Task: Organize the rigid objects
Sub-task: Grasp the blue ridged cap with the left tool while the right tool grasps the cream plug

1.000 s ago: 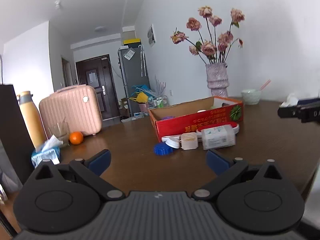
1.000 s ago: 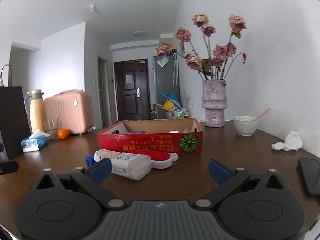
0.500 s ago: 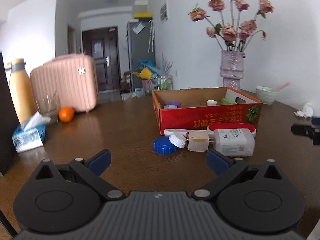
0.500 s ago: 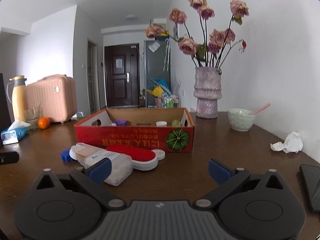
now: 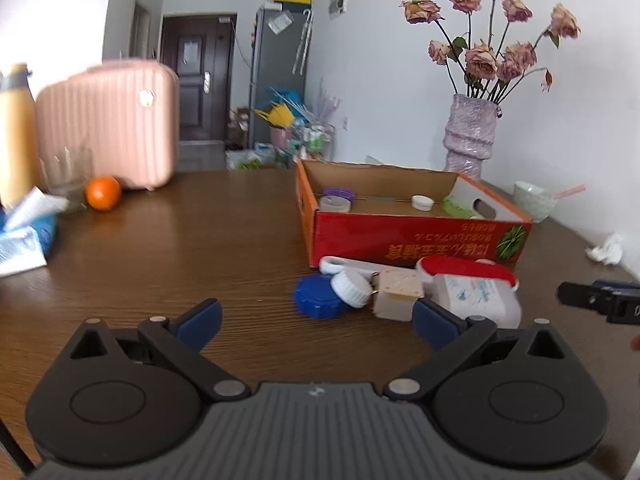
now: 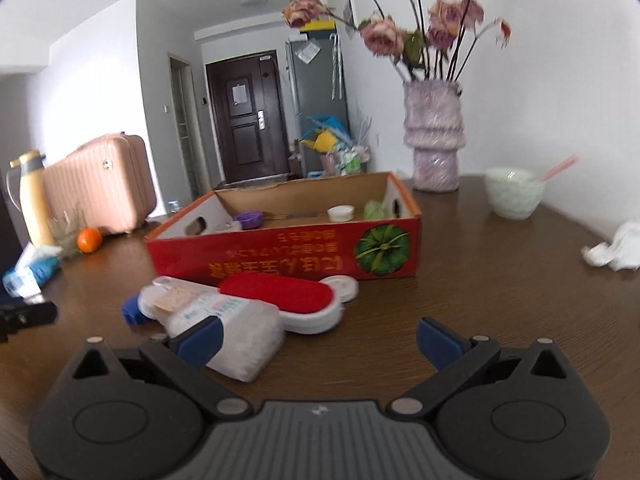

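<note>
Both claws spread wide, holding nothing: left gripper [image 5: 316,318], right gripper [image 6: 318,340]. Loose items sit on brown wood table [image 5: 192,240] just near of red cardboard box [image 5: 416,240]: white plastic bottle [image 6: 236,332] lying on side, red-topped white brush [image 6: 288,296], round blue cap [image 5: 318,298], white cap [image 5: 352,288].

The left gripper [image 5: 316,318] hung low over the table with its jaws spread wide, nothing between its blue pads [image 5: 199,319]. The right gripper [image 6: 318,338] was likewise wide open and empty, held level. Each showed at the edge of the other's view: the right gripper as a dark shape at far right, the left gripper [image 6: 26,316] at far left.
</note>
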The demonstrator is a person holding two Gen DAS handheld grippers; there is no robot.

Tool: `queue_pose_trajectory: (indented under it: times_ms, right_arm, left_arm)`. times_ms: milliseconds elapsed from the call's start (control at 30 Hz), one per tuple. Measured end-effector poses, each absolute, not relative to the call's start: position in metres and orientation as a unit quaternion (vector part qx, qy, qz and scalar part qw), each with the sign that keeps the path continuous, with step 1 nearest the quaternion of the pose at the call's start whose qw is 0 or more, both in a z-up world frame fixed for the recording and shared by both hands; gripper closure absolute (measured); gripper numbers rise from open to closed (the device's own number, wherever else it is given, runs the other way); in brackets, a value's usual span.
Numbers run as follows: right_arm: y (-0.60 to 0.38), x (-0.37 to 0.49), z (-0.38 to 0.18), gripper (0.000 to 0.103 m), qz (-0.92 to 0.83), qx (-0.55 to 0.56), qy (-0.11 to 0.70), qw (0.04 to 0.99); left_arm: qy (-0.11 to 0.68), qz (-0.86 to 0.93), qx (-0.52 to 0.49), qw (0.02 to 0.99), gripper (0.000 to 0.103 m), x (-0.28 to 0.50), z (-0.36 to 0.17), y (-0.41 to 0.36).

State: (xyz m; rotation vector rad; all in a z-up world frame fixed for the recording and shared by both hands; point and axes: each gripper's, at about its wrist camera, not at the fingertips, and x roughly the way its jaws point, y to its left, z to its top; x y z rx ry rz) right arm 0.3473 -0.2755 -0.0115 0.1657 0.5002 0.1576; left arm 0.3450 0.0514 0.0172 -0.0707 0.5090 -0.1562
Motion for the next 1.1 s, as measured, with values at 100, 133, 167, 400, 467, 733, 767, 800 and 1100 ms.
queue_pose_trajectory:
  times_ms: [100,133,167,400,467,733,767,800,1100]
  right_arm:
    - [-0.271,0.357,-0.012,0.004,0.097,0.096,0.255,0.957]
    - [-0.268,0.361,-0.013,0.006,0.103,0.093,0.259,0.956]
    - [-0.264,0.364,-0.015,0.008,0.108,0.087,0.263,0.955]
    - [-0.235,0.373,-0.018,0.014,0.127,0.035,0.272,0.953]
    - [-0.222,0.378,-0.012,0.018,0.154,0.013,0.259,0.953]
    - [-0.16,0.45,-0.007,0.033,0.269,-0.083,0.299,0.912]
    - [-0.153,0.457,-0.009,0.035,0.277,-0.095,0.309,0.905]
    - [-0.146,0.46,-0.011,0.036,0.287,-0.107,0.313,0.899]
    - [-0.128,0.464,-0.015,0.054,0.324,-0.159,0.326,0.873]
  left_arm:
    - [0.257,-0.072,-0.049,0.963,0.0,0.36,0.017,0.052]
    - [0.255,-0.067,-0.051,0.963,0.0,0.364,0.018,0.05]
    - [0.252,-0.072,-0.053,0.964,0.0,0.369,0.019,0.049]
    - [0.273,-0.062,-0.029,0.96,0.01,0.403,0.004,0.042]
    - [0.282,-0.058,-0.012,0.958,0.012,0.41,-0.004,0.042]
    - [0.301,-0.117,0.142,0.936,0.02,0.444,-0.032,0.019]
    - [0.296,-0.127,0.138,0.936,0.022,0.447,-0.032,0.022]
    - [0.296,-0.133,0.139,0.936,0.025,0.45,-0.033,0.022]
    - [0.322,-0.152,0.095,0.93,0.047,0.441,-0.032,0.044]
